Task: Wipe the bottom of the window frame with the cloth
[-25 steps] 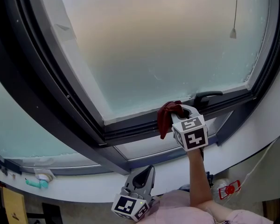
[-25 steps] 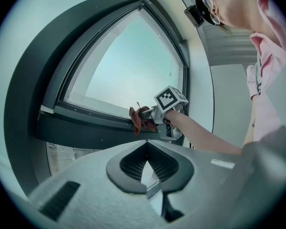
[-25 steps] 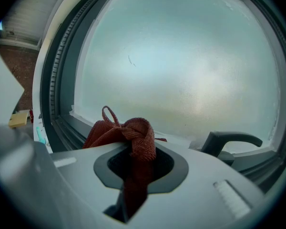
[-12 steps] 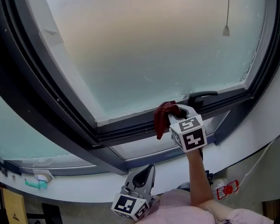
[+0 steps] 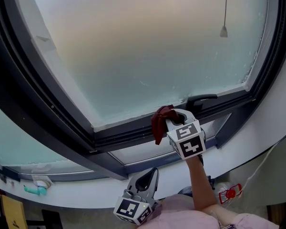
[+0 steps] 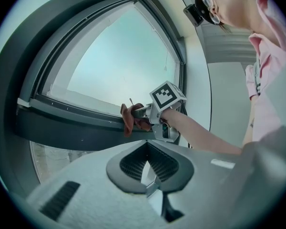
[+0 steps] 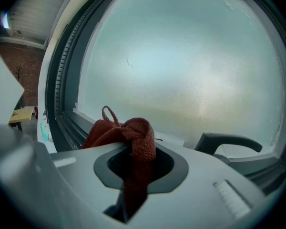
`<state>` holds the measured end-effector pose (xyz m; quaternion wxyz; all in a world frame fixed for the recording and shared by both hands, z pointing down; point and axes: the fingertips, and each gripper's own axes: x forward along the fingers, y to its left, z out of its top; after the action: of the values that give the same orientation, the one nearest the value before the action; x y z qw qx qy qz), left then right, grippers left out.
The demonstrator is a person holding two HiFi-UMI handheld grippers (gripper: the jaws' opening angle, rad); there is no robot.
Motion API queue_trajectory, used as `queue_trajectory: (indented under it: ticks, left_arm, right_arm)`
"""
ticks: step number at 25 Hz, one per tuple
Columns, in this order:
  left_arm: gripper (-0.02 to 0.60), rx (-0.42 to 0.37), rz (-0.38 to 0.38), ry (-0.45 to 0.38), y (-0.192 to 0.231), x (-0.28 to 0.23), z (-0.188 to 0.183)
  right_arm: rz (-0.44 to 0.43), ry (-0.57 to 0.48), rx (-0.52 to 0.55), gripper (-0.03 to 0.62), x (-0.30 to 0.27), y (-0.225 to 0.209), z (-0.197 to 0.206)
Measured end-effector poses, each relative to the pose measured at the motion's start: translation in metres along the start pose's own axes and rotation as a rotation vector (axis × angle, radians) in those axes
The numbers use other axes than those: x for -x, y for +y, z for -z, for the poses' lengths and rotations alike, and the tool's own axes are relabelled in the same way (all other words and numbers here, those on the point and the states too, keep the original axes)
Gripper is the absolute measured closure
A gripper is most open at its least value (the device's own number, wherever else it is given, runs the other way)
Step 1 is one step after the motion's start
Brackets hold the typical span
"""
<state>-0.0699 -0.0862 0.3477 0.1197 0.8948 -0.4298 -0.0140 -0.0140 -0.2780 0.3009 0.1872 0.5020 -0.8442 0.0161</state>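
While the head view shows only a dark red cloth (image 5: 160,120) bunched at the tip of the right gripper (image 5: 173,119), the right gripper view shows its fingers clamped on that cloth (image 7: 135,140). A knotted wad and a loop stick out past the fingertips toward the frosted glass, and a tail hangs down between the fingers. From the side, the left gripper view shows the cloth (image 6: 129,121) lying on the bottom rail of the window frame (image 6: 71,128), left of the window handle (image 5: 203,99). The left gripper (image 5: 146,180) hangs low, well apart from the frame, its fingers (image 6: 133,163) drawn narrow with nothing between them.
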Motion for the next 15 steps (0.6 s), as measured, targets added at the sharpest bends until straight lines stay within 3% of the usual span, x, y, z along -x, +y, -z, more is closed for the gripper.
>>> queue_trajectory:
  ticks: [9, 13, 15]
  left_arm:
    - [0.584, 0.015, -0.076, -0.021, 0.014, 0.023, -0.001]
    - [0.584, 0.019, -0.118, -0.028, 0.024, 0.043, 0.0]
    - [0.584, 0.027, -0.142, -0.034, 0.03, 0.053, 0.0]
  right_arm:
    - [0.054, 0.026, 0.03, 0.542, -0.001, -0.001, 0.0]
    - [0.121, 0.042, 0.133, 0.54, 0.0, 0.009, -0.006]
    - [0.099, 0.008, 0.184, 0.539, -0.001, 0.032, -0.018]
